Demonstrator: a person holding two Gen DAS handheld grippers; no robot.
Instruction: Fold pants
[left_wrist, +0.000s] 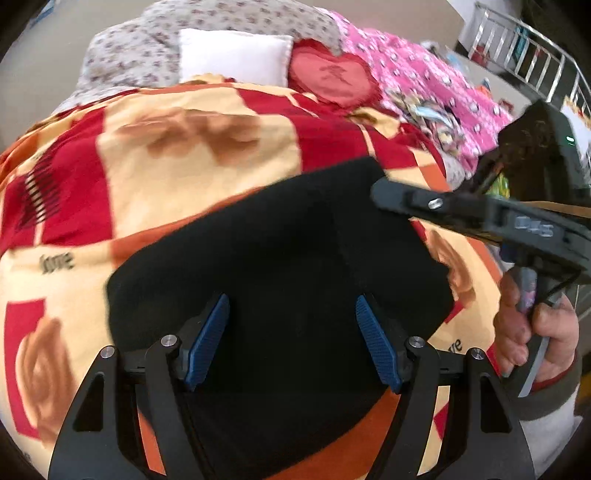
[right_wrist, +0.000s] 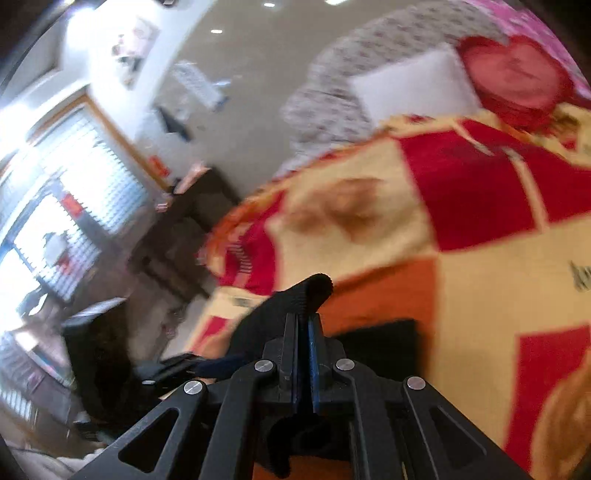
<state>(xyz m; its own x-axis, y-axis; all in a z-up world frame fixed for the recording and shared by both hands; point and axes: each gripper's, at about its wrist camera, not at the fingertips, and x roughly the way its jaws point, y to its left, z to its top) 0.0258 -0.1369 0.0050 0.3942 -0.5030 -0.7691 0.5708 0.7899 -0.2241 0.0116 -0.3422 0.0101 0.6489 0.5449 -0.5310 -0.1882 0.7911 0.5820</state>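
Black fabric: the pants (left_wrist: 280, 251) lie as a flat dark patch on the blanket (left_wrist: 192, 162), spread just ahead of the left gripper (left_wrist: 291, 341).
Left gripper: blue-padded jaws stand wide apart over the pants, holding nothing.
Right gripper (right_wrist: 303, 354): jaws closed together on a ribbed edge of the pants (right_wrist: 295, 299), which sticks up past the fingertips; the person's right hand (left_wrist: 535, 332) grips its handle at the right of the left wrist view.
Writing: a small dark word on the blanket (left_wrist: 57, 263) looks like "love"; a similar word shows near the pants' right corner. Raised lettering on the right gripper's body is too blurred to read.
Blanket: red, cream and orange blocks with brown rose shapes.
Around: white pillow (left_wrist: 232, 55), red heart cushion (left_wrist: 332, 75), pink patterned cloth (left_wrist: 424, 85), grey floral cover (left_wrist: 147, 40), all beyond the blanket; metal railing (left_wrist: 532, 48) at far right.
Hard to make out: the right wrist view is motion-blurred; bright windows and dark furniture at its left are indistinct.
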